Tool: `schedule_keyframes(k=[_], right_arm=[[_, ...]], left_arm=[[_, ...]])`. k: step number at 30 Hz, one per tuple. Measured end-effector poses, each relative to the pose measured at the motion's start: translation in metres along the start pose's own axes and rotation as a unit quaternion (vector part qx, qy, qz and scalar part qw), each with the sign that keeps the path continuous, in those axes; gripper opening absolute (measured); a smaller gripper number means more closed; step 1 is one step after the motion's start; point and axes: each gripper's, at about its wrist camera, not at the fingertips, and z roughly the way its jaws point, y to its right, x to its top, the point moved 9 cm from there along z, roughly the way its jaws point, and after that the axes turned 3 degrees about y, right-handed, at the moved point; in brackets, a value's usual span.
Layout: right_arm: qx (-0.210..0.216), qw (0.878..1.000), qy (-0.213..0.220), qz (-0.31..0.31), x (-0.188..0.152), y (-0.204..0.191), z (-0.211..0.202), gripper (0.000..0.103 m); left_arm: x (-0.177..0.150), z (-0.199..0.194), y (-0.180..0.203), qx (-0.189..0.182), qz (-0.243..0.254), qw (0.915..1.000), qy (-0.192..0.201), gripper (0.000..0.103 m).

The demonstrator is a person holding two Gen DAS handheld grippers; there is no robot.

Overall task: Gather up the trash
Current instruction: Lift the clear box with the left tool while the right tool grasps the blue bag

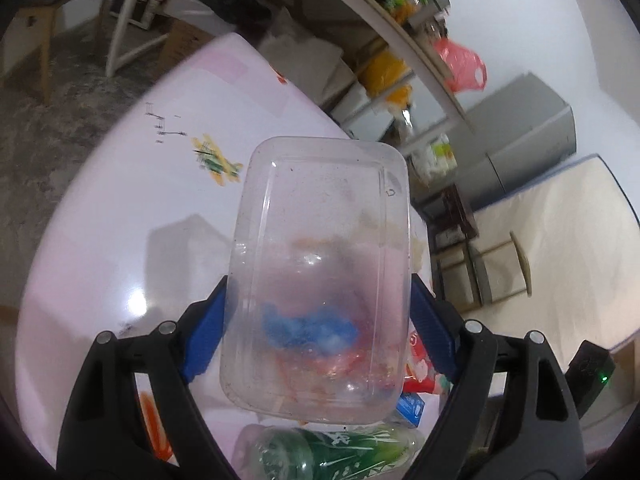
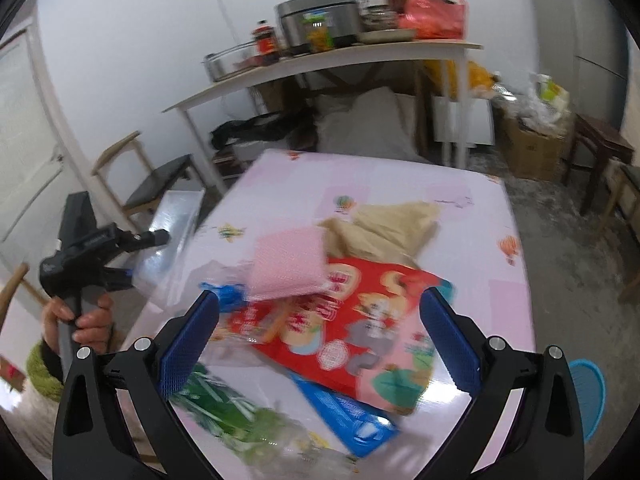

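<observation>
Here, a clear plastic tub [image 1: 320, 276], smeared inside, clamped by its two long sides between the blue fingers [image 1: 202, 340] of the left gripper [image 1: 318, 334] and lifted clear of the pink counter [image 1: 120, 216]. Fingers pressed flat to the tub's walls, about as wide apart as the tub. Seen through its see-through bottom, blurred blue and red shapes. Just beneath the tub's near edge, a green-labelled plastic bottle [image 1: 332, 452] lying on its side, with the corner of a blue packet [image 1: 410, 408] and a red wrapper [image 1: 420, 364] beside it.

From the right wrist, the same tub [image 2: 168, 240] out at the counter's left edge, in the left gripper [image 2: 132, 258] held by a hand [image 2: 86, 322]. Right gripper [image 2: 320, 338] spread wide with nothing between the fingers [image 2: 188, 344], poised above a heap of rubbish on the counter [image 2: 472, 232]: a pink mesh pad [image 2: 290, 262] resting on a red cartoon-printed bag [image 2: 360, 320], crumpled brown paper [image 2: 384, 224] behind them, a blue packet [image 2: 348, 416] poking out below the bag, a scrap of blue plastic [image 2: 232, 292] by the left finger, and the green bottle [image 2: 224, 408] at the near left, heavily blurred.

Behind the counter, a white shelf table [image 2: 320, 64] loaded with pots, jars and a red plastic bag [image 2: 436, 12].
</observation>
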Motion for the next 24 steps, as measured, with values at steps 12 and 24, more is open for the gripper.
schedule_keyframes(k=[12, 24], right_arm=[[0.134, 0.979, -0.144, -0.046, 0.018, -0.092, 0.069, 0.089], [0.082, 0.918, -0.316, -0.225, -0.036, -0.150, 0.175, 0.070]], left_arm=[[-0.046, -0.047, -0.047, 0.081, -0.041, 0.9952, 0.036, 0.080], [-0.068, -0.052, -0.059, 0.146, -0.016, 0.9887, 0.031, 0.080]])
